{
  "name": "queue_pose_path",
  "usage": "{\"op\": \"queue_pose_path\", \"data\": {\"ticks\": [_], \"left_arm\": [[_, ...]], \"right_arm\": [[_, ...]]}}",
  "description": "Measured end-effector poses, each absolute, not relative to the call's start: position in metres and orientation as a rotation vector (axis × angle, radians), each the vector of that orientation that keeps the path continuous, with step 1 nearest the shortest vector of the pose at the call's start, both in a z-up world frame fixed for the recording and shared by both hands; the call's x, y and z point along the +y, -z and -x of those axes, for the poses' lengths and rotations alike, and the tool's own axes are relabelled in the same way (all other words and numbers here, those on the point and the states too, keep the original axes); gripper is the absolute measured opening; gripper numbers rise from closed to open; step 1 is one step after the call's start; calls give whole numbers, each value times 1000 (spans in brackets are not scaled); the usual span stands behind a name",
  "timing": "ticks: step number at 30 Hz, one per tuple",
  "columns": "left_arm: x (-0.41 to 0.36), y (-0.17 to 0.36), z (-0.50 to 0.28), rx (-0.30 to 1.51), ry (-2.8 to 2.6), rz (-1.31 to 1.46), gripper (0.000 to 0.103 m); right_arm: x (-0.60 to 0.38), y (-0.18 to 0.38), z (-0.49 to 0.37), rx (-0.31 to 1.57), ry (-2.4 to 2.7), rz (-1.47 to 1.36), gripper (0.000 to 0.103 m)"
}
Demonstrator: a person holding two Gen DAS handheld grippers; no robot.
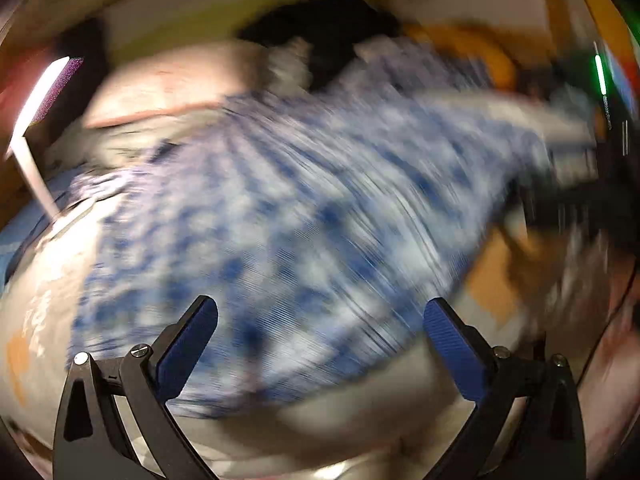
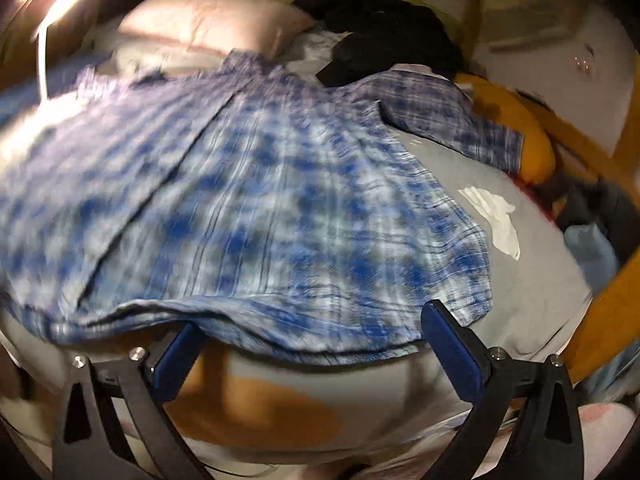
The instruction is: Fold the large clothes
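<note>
- Your left tool (image 1: 320, 316) has its blue-padded fingers spread wide apart, with nothing between them; it hangs above the near part of the plaid shirt (image 1: 304, 184).
- That view is badly smeared by motion, so I cannot tell how close the pads are to the cloth.
- Your right tool (image 2: 310, 322) is also spread wide. Its left finger (image 2: 176, 356) sits under the shirt's lifted near hem; the right finger (image 2: 452, 348) stands just at the hem's edge.
- The blue-and-white plaid shirt lies spread across the grey bed (image 2: 532, 280), one short sleeve (image 2: 452, 116) stretched toward the far right.
- A pale pink pillow (image 2: 208, 24) and a heap of black clothing (image 2: 384, 28) lie beyond the collar end.
- A crumpled white tissue (image 2: 496, 216) rests on the bed just right of the shirt.
</note>
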State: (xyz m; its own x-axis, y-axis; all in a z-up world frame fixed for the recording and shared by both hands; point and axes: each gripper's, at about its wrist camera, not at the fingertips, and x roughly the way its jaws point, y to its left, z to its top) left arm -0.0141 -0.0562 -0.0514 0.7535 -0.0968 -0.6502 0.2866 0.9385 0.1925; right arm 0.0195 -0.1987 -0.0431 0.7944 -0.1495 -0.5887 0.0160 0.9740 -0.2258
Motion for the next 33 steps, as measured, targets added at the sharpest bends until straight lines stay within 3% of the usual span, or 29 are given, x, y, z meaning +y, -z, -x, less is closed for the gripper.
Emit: {"op": "queue_pose_path", "data": {"ticks": [4, 8, 10, 12, 14, 15, 16, 18, 19, 21, 23, 28, 33], "left_arm": [[-82, 75, 12, 722, 168, -435, 103], [-61, 72, 0, 712, 40, -361, 103], [-35, 67, -5, 671, -75, -275, 98], [-3, 65, -13, 693, -167, -185, 77], [29, 63, -17, 725, -205, -66, 71], [42, 61, -17, 726, -225, -9, 57], [54, 58, -18, 721, -258, 28, 48], [69, 52, -18, 714, -305, 71, 8], [73, 48, -19, 711, -283, 92, 3], [73, 39, -21, 706, -215, 86, 3], [68, 22, -26, 687, -229, -9, 2], [69, -17, -57, 701, -204, -133, 2], [68, -13, -120, 794, -148, -278, 2]], "right_arm": [[-189, 45, -22, 639, 102, 285, 103], [-180, 42, -20, 614, 85, 314, 103], [-182, 41, -21, 604, 103, 326, 103], [-185, 41, -25, 618, 132, 334, 103], [-193, 37, -32, 648, 171, 338, 103], [-198, 34, -35, 663, 186, 338, 101], [-204, 30, -39, 679, 189, 336, 98], [-214, 24, -44, 699, 178, 344, 70], [-216, 23, -45, 707, 169, 353, 61], [-222, 21, -52, 756, 98, 357, 26], [-229, 16, -59, 799, 0, 343, 6], [-240, -18, -89, 774, -72, 323, 3], [-237, -26, -140, 760, -64, 342, 3]]}}
